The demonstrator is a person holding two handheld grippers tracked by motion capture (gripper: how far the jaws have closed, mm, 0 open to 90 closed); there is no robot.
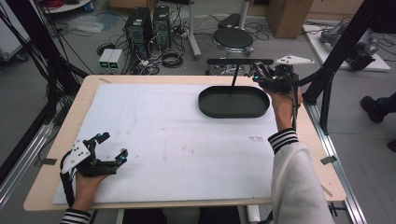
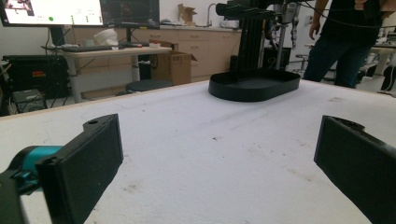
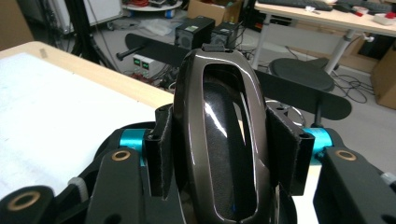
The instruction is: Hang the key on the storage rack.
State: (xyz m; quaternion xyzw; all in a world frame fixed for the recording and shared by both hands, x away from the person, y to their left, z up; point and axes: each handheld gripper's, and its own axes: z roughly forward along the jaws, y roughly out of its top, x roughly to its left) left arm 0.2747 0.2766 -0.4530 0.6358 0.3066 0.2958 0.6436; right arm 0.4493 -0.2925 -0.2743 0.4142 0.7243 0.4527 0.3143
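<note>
A glossy dark brown oval object (image 3: 219, 88) with a long hollow down its middle sits between the pads of my right gripper (image 3: 223, 140), which is shut on it. That gripper (image 1: 263, 76) hovers at the far right edge of the black oval tray (image 1: 205, 106), near the tray's upright post and black crossbar (image 1: 239, 61). The crossbar (image 3: 154, 49) runs behind the held object. My left gripper (image 1: 113, 145) rests low at the near left of the white sheet, jaws wide open and empty (image 2: 215, 163). The tray (image 2: 254, 86) lies far ahead of it.
A white foam sheet (image 1: 177, 140) covers the wooden table (image 1: 327, 179). Beyond the far edge stand computer towers (image 1: 140, 25), a stool (image 1: 232, 38) and a cardboard box (image 1: 289, 16). A person (image 2: 348, 42) stands beyond the table.
</note>
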